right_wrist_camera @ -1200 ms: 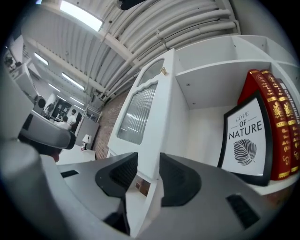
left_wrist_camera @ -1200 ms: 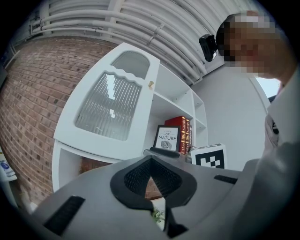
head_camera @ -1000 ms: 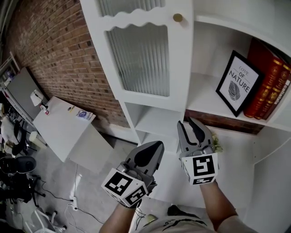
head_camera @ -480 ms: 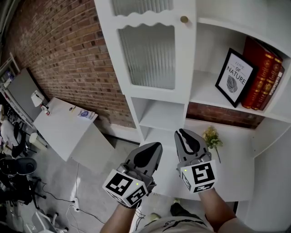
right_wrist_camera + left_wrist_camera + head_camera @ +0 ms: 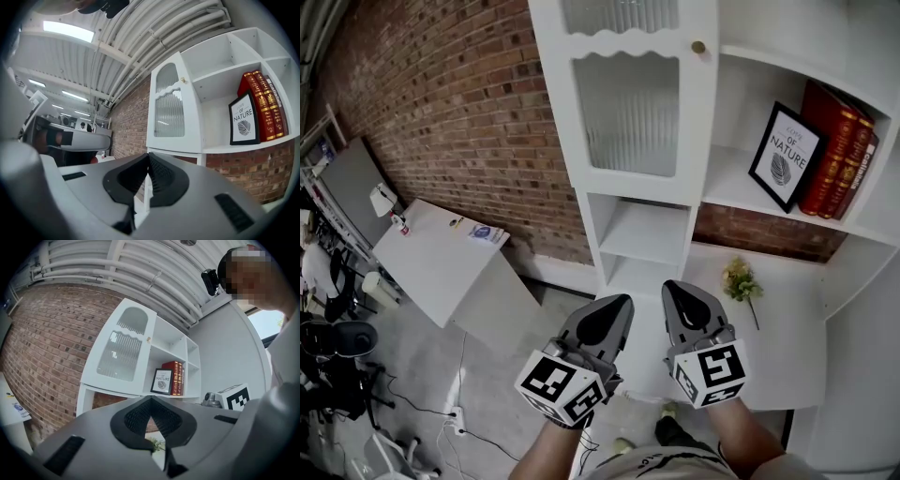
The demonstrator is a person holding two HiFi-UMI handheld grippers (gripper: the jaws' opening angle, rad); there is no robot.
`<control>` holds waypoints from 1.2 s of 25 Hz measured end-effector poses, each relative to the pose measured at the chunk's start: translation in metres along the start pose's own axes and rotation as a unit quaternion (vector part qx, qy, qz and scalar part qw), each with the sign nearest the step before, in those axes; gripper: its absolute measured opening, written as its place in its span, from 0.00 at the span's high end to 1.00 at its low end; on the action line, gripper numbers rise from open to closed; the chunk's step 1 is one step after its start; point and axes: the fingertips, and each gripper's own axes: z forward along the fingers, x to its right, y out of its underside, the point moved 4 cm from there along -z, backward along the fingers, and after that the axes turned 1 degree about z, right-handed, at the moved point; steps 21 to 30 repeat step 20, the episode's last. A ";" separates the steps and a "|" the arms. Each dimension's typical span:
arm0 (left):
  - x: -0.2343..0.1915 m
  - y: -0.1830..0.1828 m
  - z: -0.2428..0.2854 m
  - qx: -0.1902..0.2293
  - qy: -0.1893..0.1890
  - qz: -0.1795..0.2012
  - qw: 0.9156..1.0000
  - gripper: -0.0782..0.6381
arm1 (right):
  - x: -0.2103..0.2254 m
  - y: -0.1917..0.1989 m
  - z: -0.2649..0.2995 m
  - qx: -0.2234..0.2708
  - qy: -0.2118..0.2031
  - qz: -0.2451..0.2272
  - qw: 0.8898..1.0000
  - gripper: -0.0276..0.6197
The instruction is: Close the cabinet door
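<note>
The white cabinet door [image 5: 642, 112], with ribbed glass and a brass knob [image 5: 698, 47], lies flat against the cabinet front over the upper left compartment. It also shows in the left gripper view as door [image 5: 122, 352] and in the right gripper view as door [image 5: 171, 112]. Both grippers hover side by side well below and in front of it, touching nothing. My left gripper [image 5: 619, 302] is shut, its jaws meeting at the tip [image 5: 150, 399]. My right gripper [image 5: 675, 289] has just been closing; its jaws now meet [image 5: 148, 157] with nothing between them.
To the door's right, open shelves hold a framed "Nature" print [image 5: 785, 155] and red books [image 5: 839, 155]. A dried flower sprig [image 5: 739, 279] lies on the white ledge [image 5: 787, 356]. A brick wall [image 5: 441, 112] and a white table [image 5: 441, 267] are at the left.
The right gripper's jaws went from wide open to shut, empty. Both grippers drew back from the cabinet, which now sits farther away and more to the right in the head view.
</note>
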 end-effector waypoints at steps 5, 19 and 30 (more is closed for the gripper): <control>0.001 -0.007 -0.012 0.006 0.000 0.006 1.000 0.88 | -0.014 -0.007 -0.005 0.007 -0.004 -0.003 1.000 0.93; -0.007 -0.018 -0.024 0.016 -0.011 0.011 1.000 0.88 | -0.030 -0.016 0.003 0.014 -0.013 -0.013 1.000 0.93; -0.008 -0.018 -0.025 0.017 -0.012 0.011 1.000 0.88 | -0.030 -0.016 0.003 0.014 -0.013 -0.013 1.000 0.93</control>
